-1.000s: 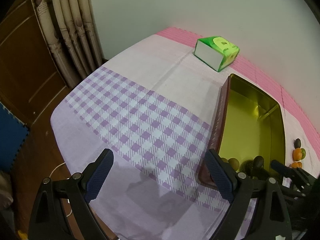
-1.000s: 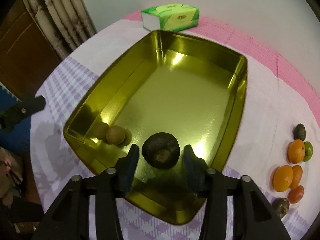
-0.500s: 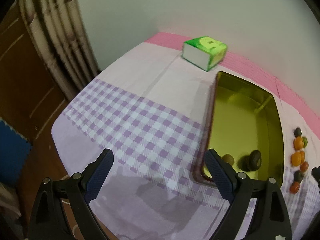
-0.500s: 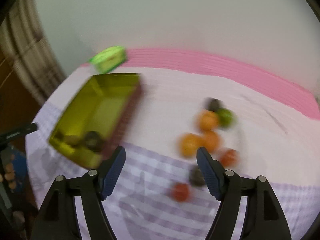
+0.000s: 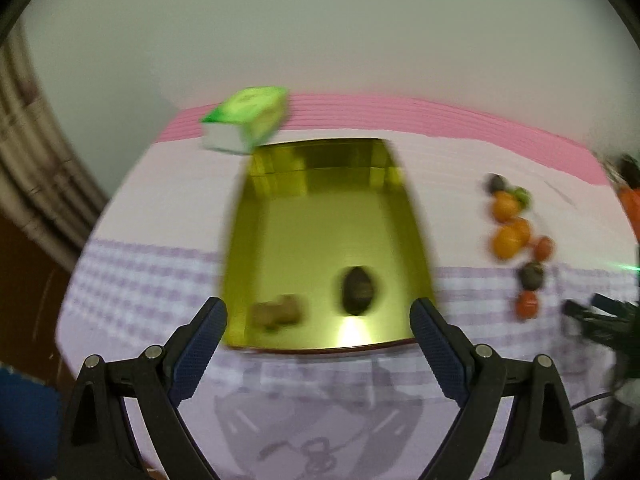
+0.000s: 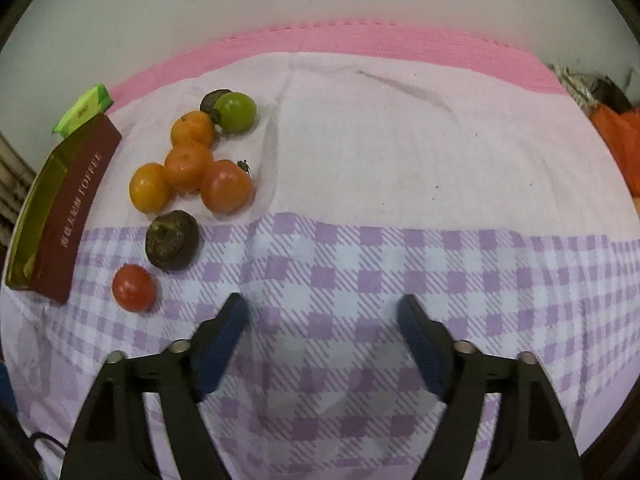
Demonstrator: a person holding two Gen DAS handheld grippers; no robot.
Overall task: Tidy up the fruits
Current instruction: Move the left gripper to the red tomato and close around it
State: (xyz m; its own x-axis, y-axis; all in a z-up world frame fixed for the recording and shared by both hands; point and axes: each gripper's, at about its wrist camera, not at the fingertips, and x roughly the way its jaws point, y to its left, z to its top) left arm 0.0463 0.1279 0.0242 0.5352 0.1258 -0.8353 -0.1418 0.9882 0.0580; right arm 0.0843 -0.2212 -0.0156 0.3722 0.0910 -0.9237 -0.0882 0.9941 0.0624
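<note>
Red tomato (image 6: 133,287) lies nearest, ahead and left of my right claw (image 6: 323,330), spread wide and empty; my left claw (image 5: 320,330), likewise spread, faces the tin (image 5: 320,216)

Gold tin tray (image 5: 320,216), maroon outer wall lettered TOFFEE, lies flat on the worktop holding one dark round fruit (image 5: 359,290) and a blurred pair of small brown ones (image 5: 276,312) at its near end. Right of it, loose cluster: dark fruit (image 6: 213,101) touching green one (image 6: 237,112), three oranges (image 6: 188,165) bunched against an orange-red tomato (image 6: 226,186). Nearer, apart: dark wrinkled fruit (image 6: 172,239), small red tomato (image 6: 133,287).
</note>
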